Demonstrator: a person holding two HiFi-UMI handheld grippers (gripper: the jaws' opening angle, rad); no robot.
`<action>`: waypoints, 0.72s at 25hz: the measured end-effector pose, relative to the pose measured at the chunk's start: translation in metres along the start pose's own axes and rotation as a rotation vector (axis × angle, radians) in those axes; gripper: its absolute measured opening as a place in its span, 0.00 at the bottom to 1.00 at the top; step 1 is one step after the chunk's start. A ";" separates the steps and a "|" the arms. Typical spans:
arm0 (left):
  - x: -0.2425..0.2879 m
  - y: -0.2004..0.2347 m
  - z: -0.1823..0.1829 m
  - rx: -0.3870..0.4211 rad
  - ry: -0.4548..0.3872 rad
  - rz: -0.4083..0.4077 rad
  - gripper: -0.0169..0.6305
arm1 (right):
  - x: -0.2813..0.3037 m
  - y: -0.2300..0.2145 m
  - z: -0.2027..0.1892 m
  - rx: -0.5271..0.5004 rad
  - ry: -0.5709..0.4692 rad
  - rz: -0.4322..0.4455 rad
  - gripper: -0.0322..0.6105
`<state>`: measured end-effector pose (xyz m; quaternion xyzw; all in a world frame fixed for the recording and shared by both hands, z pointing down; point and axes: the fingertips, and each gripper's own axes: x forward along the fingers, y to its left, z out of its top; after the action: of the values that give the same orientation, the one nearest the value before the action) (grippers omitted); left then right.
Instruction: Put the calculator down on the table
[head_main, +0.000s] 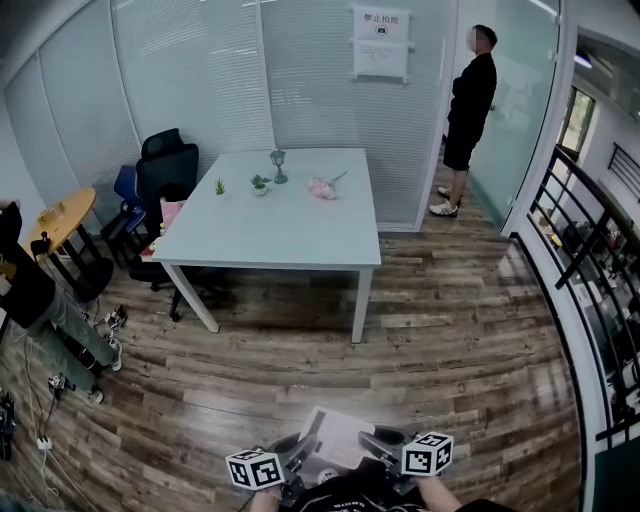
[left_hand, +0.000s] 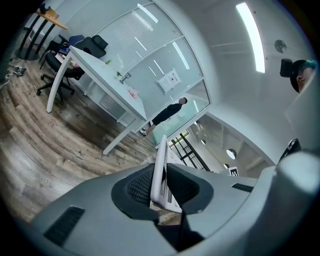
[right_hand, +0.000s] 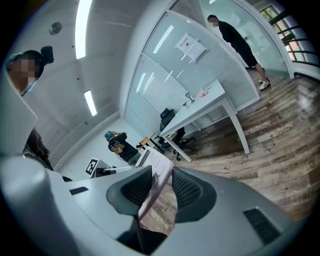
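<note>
A flat white calculator hangs over the wooden floor at the bottom of the head view, held between both grippers. My left gripper is shut on its left edge; in the left gripper view the calculator stands edge-on between the dark pads of that gripper. My right gripper is shut on the other side; in the right gripper view the calculator sits between that gripper's pads. The white table stands well ahead, across the floor.
On the table are small plants, a little lamp and a pink thing. A black office chair and a round wooden table are at the left. A person stands at the back right; a railing runs along the right.
</note>
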<state>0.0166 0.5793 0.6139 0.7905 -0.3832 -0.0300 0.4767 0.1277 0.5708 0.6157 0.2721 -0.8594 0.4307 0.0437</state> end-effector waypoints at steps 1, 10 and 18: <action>0.001 0.001 0.001 0.004 0.004 -0.003 0.16 | 0.002 -0.003 0.000 0.001 0.003 -0.002 0.26; 0.016 0.023 0.033 -0.017 -0.027 0.027 0.15 | 0.038 -0.021 0.029 0.003 0.066 0.037 0.26; 0.066 0.037 0.100 -0.066 -0.106 0.036 0.15 | 0.077 -0.055 0.111 -0.073 0.116 0.093 0.26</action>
<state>0.0006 0.4556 0.6091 0.7647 -0.4209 -0.0757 0.4821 0.1080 0.4260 0.6097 0.2045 -0.8823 0.4158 0.0833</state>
